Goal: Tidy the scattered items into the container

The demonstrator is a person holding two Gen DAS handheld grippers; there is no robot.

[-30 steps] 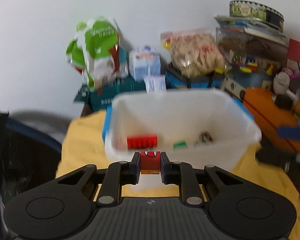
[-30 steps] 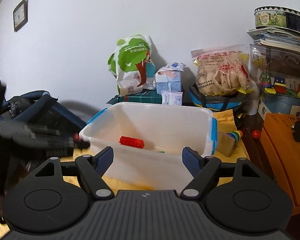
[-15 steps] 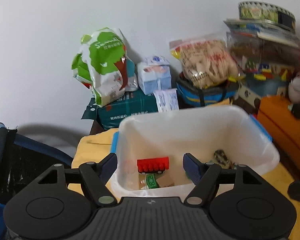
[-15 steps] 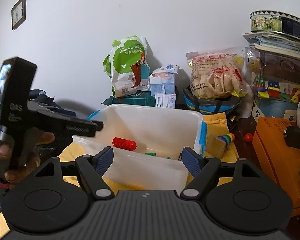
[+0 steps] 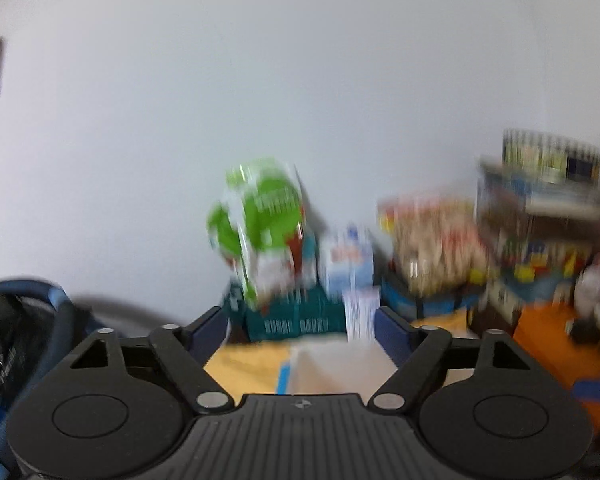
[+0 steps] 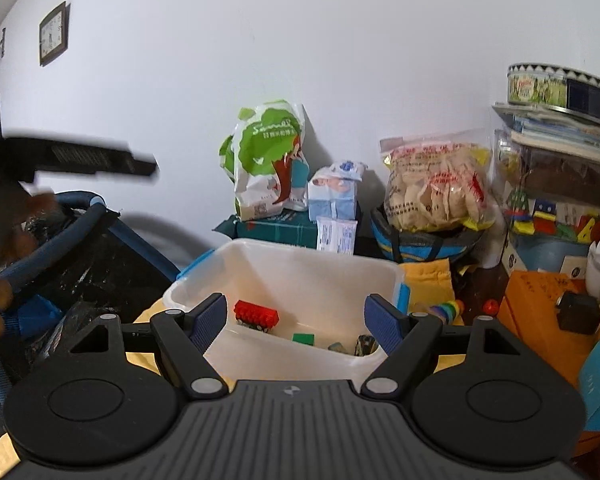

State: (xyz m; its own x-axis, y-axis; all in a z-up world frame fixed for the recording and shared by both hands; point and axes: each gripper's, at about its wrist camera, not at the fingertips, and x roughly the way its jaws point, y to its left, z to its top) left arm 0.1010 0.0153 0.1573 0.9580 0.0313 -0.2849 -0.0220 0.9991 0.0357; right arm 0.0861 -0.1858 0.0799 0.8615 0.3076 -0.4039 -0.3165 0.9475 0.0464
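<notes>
The white plastic container [image 6: 308,272] with blue latches sits on a yellow cloth. Inside lie a red toy brick [image 6: 257,314], a green block [image 6: 302,338] and small dark pieces. My right gripper [image 6: 298,316] is open and empty, just in front of the container's near rim. My left gripper [image 5: 300,330] is open and empty, raised and tilted up; its view is blurred and shows only the container's far rim [image 5: 332,350]. The left gripper also shows in the right wrist view [image 6: 100,158], high at the left. A rainbow toy [image 6: 448,308] lies right of the container.
A green-and-white bag [image 6: 268,160], a small blue box [image 6: 332,192] and a bag of crackers [image 6: 436,188] stand behind the container by the wall. Orange box [image 6: 540,312] and cluttered shelves at right. A dark blue bag [image 6: 72,256] at left.
The left gripper opened and dropped the small red item into the container, then lifted up and back. The right gripper stayed open and shifted slightly.
</notes>
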